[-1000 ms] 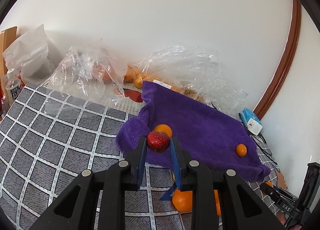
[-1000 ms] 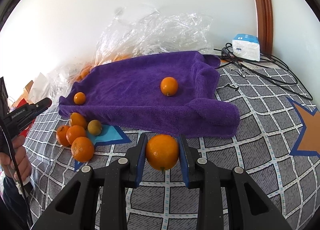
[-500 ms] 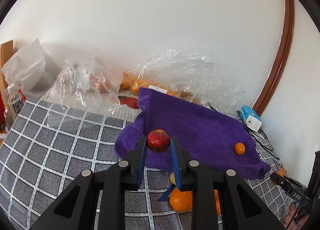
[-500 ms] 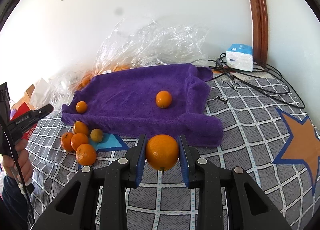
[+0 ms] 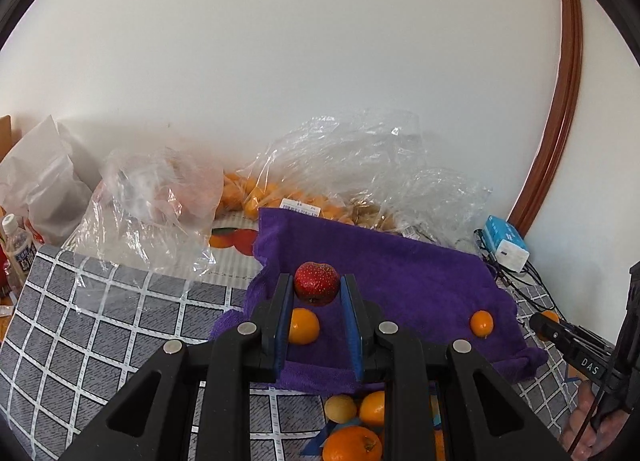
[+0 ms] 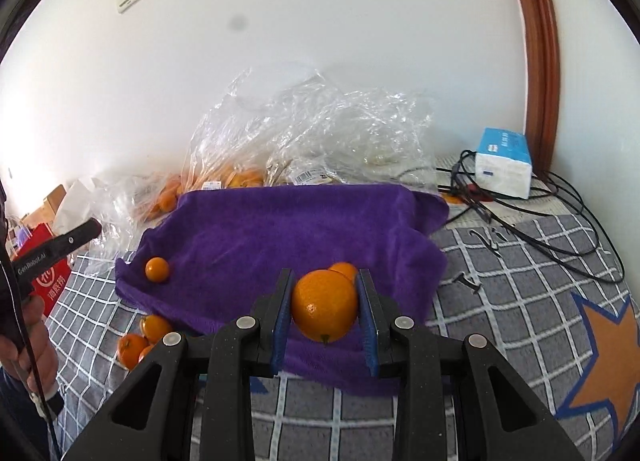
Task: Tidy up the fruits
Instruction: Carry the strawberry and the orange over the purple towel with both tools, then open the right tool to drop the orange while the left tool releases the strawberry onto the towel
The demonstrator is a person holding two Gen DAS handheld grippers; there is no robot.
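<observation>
A grey checked bedcover (image 6: 500,281) spreads under everything, up to a white wall. On it lies a purple towel (image 6: 280,229), rumpled at its edges, with crinkled clear bags (image 6: 320,129) behind it against the wall; orange fruit shows through them. To the right of the bags sits a blue-and-white tissue pack (image 6: 504,165) among black cables (image 6: 560,229).

The right gripper (image 6: 325,307) hangs over the towel's near edge, its blue pads pressed on both sides of an orange (image 6: 324,305). The left gripper (image 5: 317,288) hangs over the towel's left end, clamped on a red fruit (image 5: 317,285) with pale speckles.

2 small oranges rest on the towel, well apart: 1 (image 5: 303,325) below the red fruit, 1 (image 5: 481,323) near the right edge in the left view. A small heap of loose fruit (image 5: 352,425), oranges and 1 paler one, lies on the bedcover just in front of the towel.
</observation>
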